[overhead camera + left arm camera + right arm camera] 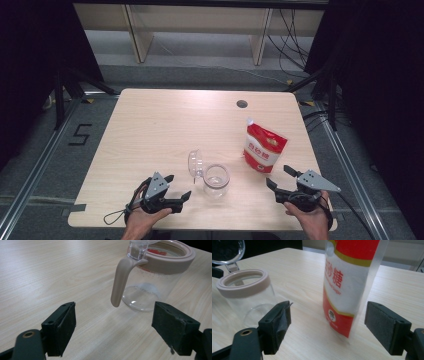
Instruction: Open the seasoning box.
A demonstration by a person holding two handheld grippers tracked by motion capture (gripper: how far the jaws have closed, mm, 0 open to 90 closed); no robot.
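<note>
A clear glass jar (216, 181) with a beige rim stands near the table's front middle, its clear lid (194, 163) swung open to its left. A red and white sugar pouch (264, 148) stands upright to the jar's right. My left gripper (178, 189) rests open on the table just left of the jar. In the left gripper view the jar (152, 282) and its beige clasp (121, 281) lie just ahead of the jaws. My right gripper (280, 177) is open, right of the jar and below the pouch. The right gripper view has the pouch (348, 282) ahead, the jar (247, 293) at left.
The light wooden table (165, 125) has a round cable hole (242, 104) near its far edge. Beyond the table stand wooden shelf legs (137, 35) and loose cables (292, 45) on the grey floor. Black frames flank both sides.
</note>
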